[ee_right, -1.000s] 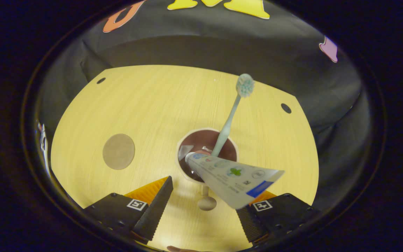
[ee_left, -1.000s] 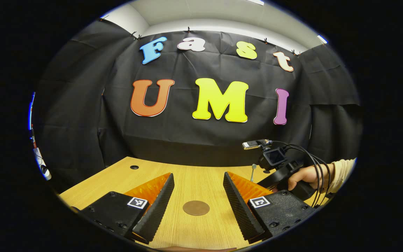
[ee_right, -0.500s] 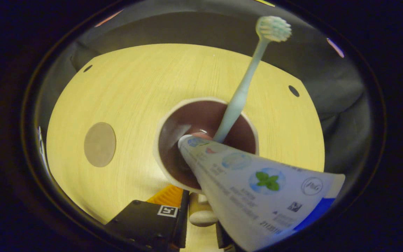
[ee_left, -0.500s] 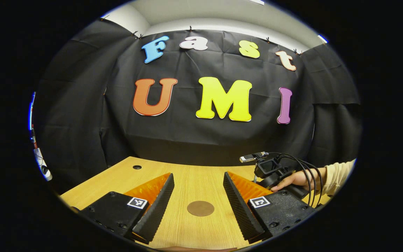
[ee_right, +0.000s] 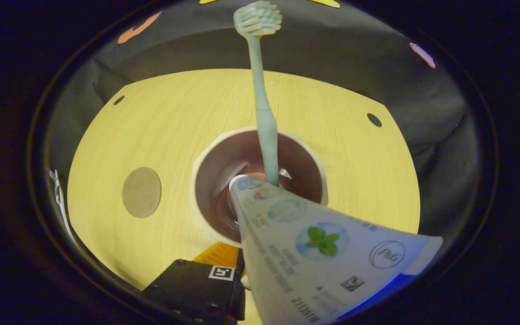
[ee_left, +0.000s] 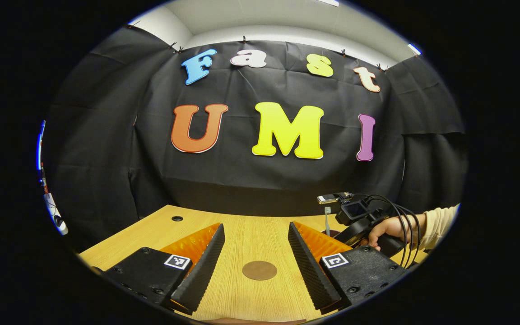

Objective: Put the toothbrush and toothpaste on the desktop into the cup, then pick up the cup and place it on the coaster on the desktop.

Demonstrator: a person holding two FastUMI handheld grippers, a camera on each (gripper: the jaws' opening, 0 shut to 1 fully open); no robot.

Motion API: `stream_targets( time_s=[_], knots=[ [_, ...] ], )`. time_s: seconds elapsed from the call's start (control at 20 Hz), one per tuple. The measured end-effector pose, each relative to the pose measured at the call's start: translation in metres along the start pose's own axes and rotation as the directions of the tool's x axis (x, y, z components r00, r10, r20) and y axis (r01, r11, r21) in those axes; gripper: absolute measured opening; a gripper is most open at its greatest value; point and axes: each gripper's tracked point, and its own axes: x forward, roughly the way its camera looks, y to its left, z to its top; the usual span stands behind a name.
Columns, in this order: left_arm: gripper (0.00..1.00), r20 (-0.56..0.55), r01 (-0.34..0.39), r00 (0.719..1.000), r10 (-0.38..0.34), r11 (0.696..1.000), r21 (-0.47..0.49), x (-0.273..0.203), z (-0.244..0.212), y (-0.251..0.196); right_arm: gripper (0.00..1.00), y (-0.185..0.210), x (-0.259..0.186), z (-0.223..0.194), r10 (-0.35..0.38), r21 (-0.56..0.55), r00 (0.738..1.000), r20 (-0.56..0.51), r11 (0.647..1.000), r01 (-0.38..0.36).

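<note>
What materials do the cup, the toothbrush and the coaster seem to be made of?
Cup: probably glazed ceramic, with pale rim and glossy brown inside that reflects light. Toothbrush: smooth mint plastic, with bristles on top. Coaster: matte brown disc, possibly cork or leather; unclear.

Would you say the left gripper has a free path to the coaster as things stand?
Probably yes. The coaster lies on bare desktop just ahead between the left gripper's spread fingers, with nothing between; the right gripper is off to the side.
</note>
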Motion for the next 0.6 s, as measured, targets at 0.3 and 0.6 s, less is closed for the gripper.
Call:
stream_targets(
  time_s=[0.3,0.6],
  knots=[
    [0.90,0.021,-0.004,1.000,0.004,1.000,-0.005,-0.007,0.009,0.007,0.27,0.023,-0.024,0.005,0.027,-0.043,0.999,0.020,0.999,-0.026],
    [0.90,0.068,-0.052,0.996,0.050,0.999,0.015,-0.017,0.023,0.025,0.27,0.082,-0.042,0.007,0.084,-0.133,0.996,0.025,0.988,-0.080]
  ],
)
